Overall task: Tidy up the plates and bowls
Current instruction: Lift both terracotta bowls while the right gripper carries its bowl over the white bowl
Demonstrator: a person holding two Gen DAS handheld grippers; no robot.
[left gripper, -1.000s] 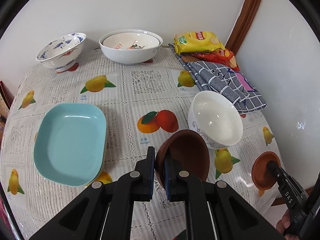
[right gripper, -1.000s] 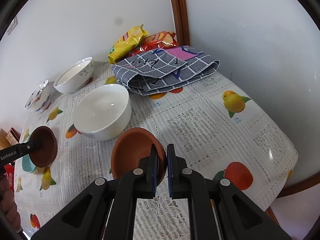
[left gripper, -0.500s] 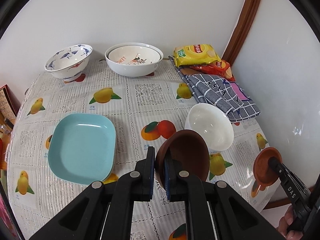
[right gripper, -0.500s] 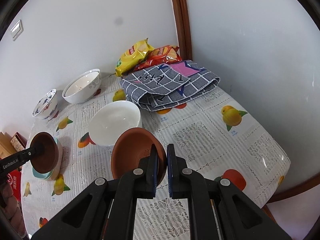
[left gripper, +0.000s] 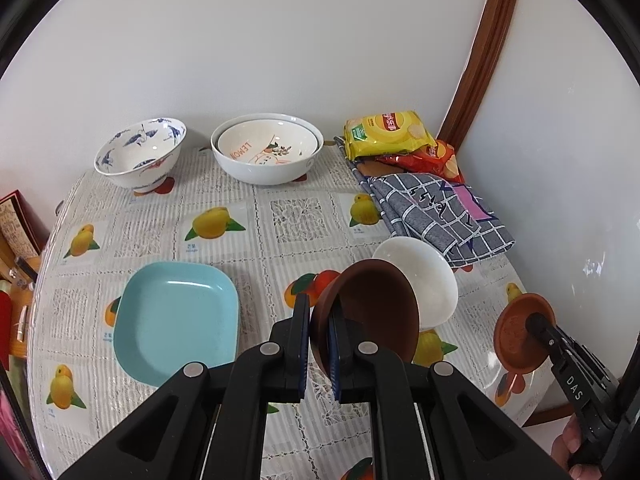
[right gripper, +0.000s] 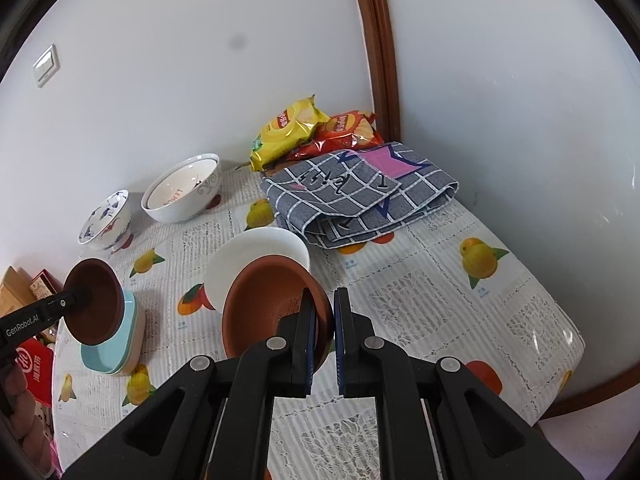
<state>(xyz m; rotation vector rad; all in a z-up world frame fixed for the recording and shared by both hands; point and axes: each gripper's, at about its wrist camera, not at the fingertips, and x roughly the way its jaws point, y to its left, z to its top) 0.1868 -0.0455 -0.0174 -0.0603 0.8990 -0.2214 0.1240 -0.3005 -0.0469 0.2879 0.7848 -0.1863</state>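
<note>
While both brown bowls hang in the air, the step in hand looks like carrying them to be stacked or set down. Dark brown bowl (left gripper: 372,312) is pinched by its rim in the left gripper (left gripper: 319,344), fingers narrow, one inside the wall and one outside; bowl is tilted, raised above the table (left gripper: 280,216), in front of the white bowl (left gripper: 424,276) as the left wrist camera sees it. Terracotta bowl (right gripper: 272,304) is gripped the same way by the right gripper (right gripper: 322,332), fingers closed tight on the rim, lifted near the table's right part, just before the white bowl in the right wrist view.

Next move, my guess: nest one brown bowl in the other, or lower them onto a stack. That calls for levelling the tilted bowl, lining rims up, then opening the fingers only once it rests.

Left gripper points forward and down over the table middle; right gripper sits off to the right edge, angled in, person's hand (left gripper: 568,448) partly visible behind it.

Around: stacked teal plates (left gripper: 176,320) left of centre, blue-patterned bowl (left gripper: 140,152) and nested white lemon bowls (left gripper: 266,152) at the back by the wall, chip bags (left gripper: 384,132) and folded checked cloth (left gripper: 436,208) back right.
</note>
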